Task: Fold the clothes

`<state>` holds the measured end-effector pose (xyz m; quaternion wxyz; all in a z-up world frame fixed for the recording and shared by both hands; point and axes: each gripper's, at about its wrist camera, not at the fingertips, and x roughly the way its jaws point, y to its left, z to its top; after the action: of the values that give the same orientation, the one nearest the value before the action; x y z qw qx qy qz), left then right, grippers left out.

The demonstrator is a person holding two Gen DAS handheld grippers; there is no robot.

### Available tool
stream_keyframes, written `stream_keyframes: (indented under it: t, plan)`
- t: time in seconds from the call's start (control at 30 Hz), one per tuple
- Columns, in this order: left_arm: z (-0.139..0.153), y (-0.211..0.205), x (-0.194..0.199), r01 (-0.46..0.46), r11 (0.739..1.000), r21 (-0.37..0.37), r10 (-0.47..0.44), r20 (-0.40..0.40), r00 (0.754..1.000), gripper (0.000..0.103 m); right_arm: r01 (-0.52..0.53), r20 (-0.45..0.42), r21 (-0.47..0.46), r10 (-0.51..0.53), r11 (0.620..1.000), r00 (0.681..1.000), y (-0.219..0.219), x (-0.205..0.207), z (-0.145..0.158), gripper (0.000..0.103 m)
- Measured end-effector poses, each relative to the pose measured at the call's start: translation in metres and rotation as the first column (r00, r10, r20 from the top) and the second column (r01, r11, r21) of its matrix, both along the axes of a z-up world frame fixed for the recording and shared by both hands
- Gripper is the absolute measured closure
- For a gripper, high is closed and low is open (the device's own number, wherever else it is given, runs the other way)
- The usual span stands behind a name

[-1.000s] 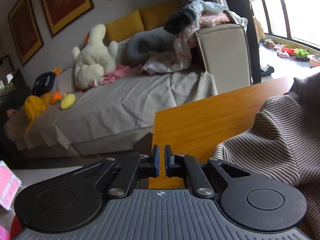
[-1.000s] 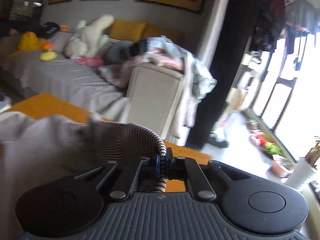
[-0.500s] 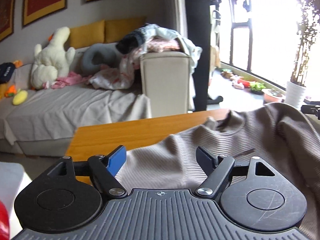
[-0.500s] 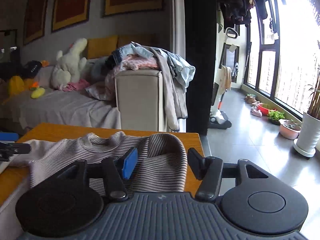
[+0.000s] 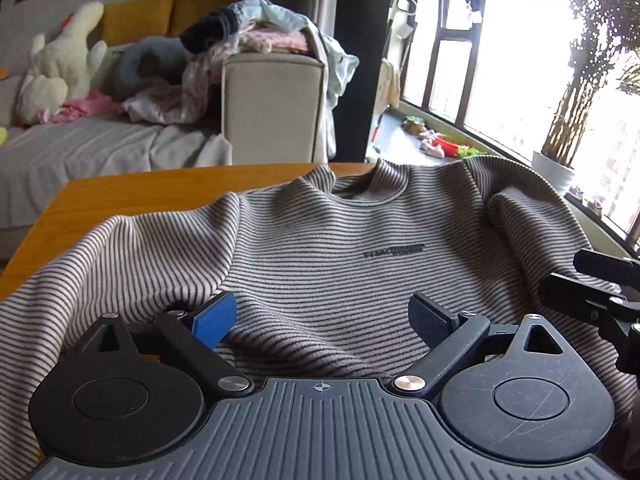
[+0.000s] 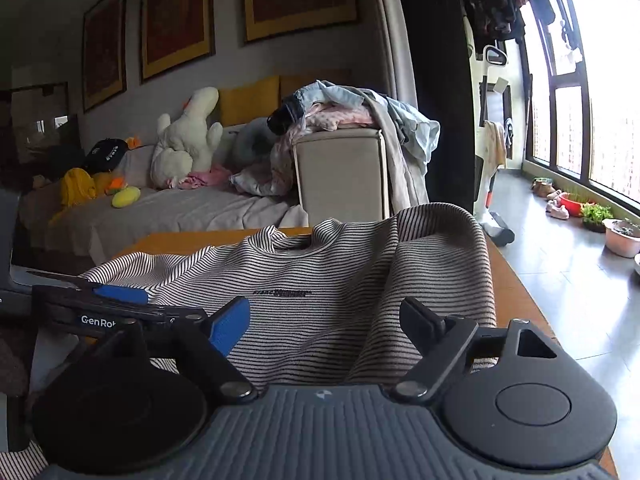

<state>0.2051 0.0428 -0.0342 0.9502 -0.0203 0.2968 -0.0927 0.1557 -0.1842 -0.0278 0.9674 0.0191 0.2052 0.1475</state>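
Note:
A grey striped sweater (image 5: pixel 344 248) lies spread front-up on the wooden table (image 5: pixel 132 196), collar at the far edge, small dark print on the chest. My left gripper (image 5: pixel 322 316) hovers over its lower part, jaws still opening, cloth beneath them but not pinched. In the right wrist view the same sweater (image 6: pixel 320 280) shows a raised fold on its right side. My right gripper (image 6: pixel 324 322) is also opening above the cloth, gripping nothing. The left gripper (image 6: pixel 120 304) appears at that view's left edge, and the right gripper's fingers (image 5: pixel 592 292) at the left wrist view's right edge.
Behind the table stands a grey sofa (image 6: pixel 192 208) with plush toys and a heap of clothes (image 6: pixel 348 108) on its armrest. Windows, potted plants (image 6: pixel 620 232) and a tiled floor lie to the right. The table's right edge (image 6: pixel 516 280) runs close to the sweater.
Both grippers went from shut to wide open; the right one let go of the sweater's edge. Both swung round over the table, and the sweater now lies spread below them.

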Motion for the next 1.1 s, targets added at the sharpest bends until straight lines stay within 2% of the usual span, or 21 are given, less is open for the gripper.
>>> stream_keyframes:
  t: [0.13, 0.27, 0.33, 0.47, 0.57, 0.67, 0.7, 0.73, 0.77, 0.83, 0.93, 1.03, 1.1]
  plan:
    - [0.003, 0.011, -0.014, -0.008, 1.0, 0.0, 0.008, 0.008, 1.0, 0.005, 0.006, -0.037, -0.038, -0.007, 0.999, 0.999, 0.001, -0.016, 0.007, 0.02]
    - [0.005, 0.021, -0.031, -0.029, 1.0, -0.005, 0.029, 0.045, 0.999, 0.003, 0.112, -0.034, -0.003, -0.112, 0.994, 0.993, -0.03, -0.055, 0.034, 0.021]
    - [0.006, 0.023, -0.036, -0.033, 0.999, -0.007, 0.034, 0.068, 0.997, 0.002, 0.182, -0.079, 0.051, -0.178, 0.982, 0.981, -0.05, -0.076, 0.041, 0.023]
    - [0.008, 0.024, -0.037, -0.038, 0.999, -0.023, 0.04, 0.086, 0.996, 0.001, 0.304, -0.267, 0.248, -0.237, 0.92, 0.934, -0.08, -0.114, 0.025, 0.023]
    - [0.009, 0.023, -0.04, -0.045, 0.999, -0.021, 0.047, 0.102, 0.994, 0.0, 0.331, -0.314, 0.284, -0.239, 0.9, 0.919, -0.071, -0.126, 0.006, 0.023]
    - [0.009, 0.021, -0.04, -0.045, 0.999, -0.012, 0.046, 0.104, 0.993, 0.0, 0.298, -0.303, 0.242, -0.219, 0.923, 0.927, -0.048, -0.115, -0.006, 0.032]
    - [0.009, 0.021, -0.041, -0.047, 0.999, -0.01, 0.048, 0.105, 0.993, 0.0, 0.29, -0.305, 0.225, -0.215, 0.93, 0.928, -0.041, -0.107, -0.009, 0.04]
    - [0.009, 0.021, -0.041, -0.049, 0.999, -0.009, 0.05, 0.108, 0.993, 0.0, 0.28, -0.304, 0.21, -0.21, 0.937, 0.929, -0.036, -0.1, -0.011, 0.052]
    - [0.009, 0.021, -0.042, -0.051, 0.999, -0.01, 0.052, 0.111, 0.993, 0.0, 0.269, -0.3, 0.195, -0.203, 0.943, 0.932, -0.033, -0.093, -0.011, 0.06]
    - [0.009, 0.023, -0.043, -0.054, 0.998, -0.019, 0.056, 0.114, 0.992, 0.0, 0.24, -0.29, 0.171, -0.184, 0.955, 0.939, -0.029, -0.079, -0.008, 0.09]
    - [0.008, 0.029, -0.044, -0.058, 0.997, -0.045, 0.062, 0.108, 0.992, 0.0, 0.198, -0.244, 0.162, -0.155, 0.967, 0.957, -0.046, -0.062, 0.02, 0.095]
    - [0.008, 0.035, -0.044, -0.05, 0.995, -0.081, 0.058, 0.095, 0.994, 0.0, 0.252, -0.11, 0.072, -0.243, 0.965, 0.964, -0.084, -0.049, 0.072, 0.095]
    - [0.008, 0.037, -0.044, -0.038, 0.993, -0.108, 0.049, 0.092, 0.995, 0.0, 0.33, 0.004, -0.001, -0.33, 0.944, 0.944, -0.111, -0.039, 0.111, 0.096]
